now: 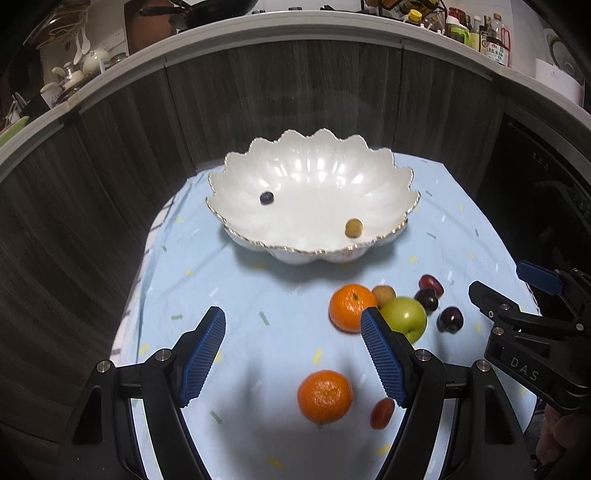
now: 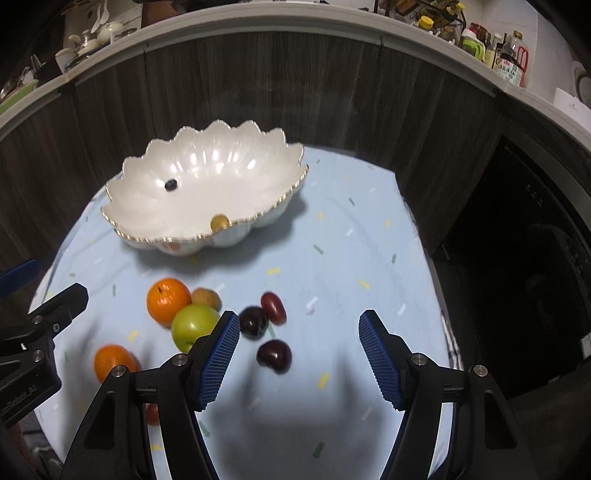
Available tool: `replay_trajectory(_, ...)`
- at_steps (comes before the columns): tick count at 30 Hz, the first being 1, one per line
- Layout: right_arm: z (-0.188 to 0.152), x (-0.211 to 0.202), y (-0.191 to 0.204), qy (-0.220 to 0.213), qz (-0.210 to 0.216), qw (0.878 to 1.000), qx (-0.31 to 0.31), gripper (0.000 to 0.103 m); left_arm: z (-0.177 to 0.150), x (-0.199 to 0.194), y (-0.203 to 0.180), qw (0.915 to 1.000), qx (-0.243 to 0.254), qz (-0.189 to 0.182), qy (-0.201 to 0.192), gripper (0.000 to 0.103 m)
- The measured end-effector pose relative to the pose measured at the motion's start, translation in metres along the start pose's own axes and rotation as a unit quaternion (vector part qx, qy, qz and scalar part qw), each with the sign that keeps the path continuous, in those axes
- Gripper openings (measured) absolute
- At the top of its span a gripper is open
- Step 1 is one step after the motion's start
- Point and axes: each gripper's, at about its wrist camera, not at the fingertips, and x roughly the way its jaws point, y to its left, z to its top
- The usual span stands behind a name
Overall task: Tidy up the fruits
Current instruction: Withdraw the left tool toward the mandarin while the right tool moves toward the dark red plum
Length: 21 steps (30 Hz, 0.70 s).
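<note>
A white scalloped bowl [image 1: 384,173] [image 2: 236,147] stands at the back of the table with a blueberry [image 1: 266,198] [image 2: 170,184] and a small yellow fruit [image 1: 353,227] [image 2: 219,222] inside. On the cloth lie two oranges [image 1: 351,306] [image 1: 324,396] [image 2: 167,300] [image 2: 112,362], a green apple [image 1: 406,317] [image 2: 194,326], a small brown fruit [image 1: 384,293] [image 2: 207,297] and several dark red fruits [image 1: 449,319] [image 2: 274,356]. My left gripper [image 1: 293,356] is open above the near orange. My right gripper [image 2: 299,358] is open and empty above the dark fruits.
A light blue cloth [image 1: 258,325] [image 2: 351,258] covers the small table. A dark wood panel wall [image 1: 110,166] rises behind it, with a cluttered counter [image 1: 480,33] on top. A dark appliance [image 2: 535,258] stands to the right.
</note>
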Motion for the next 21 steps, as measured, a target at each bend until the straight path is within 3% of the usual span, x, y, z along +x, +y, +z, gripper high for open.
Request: replay_trajectory(21,-0.024,0.033,0.004,0.034,0.005,0.999,-0.005,0.068,-0.031,0.027,-0.006,0.9994,0.0,-0.008,0.032,0.075)
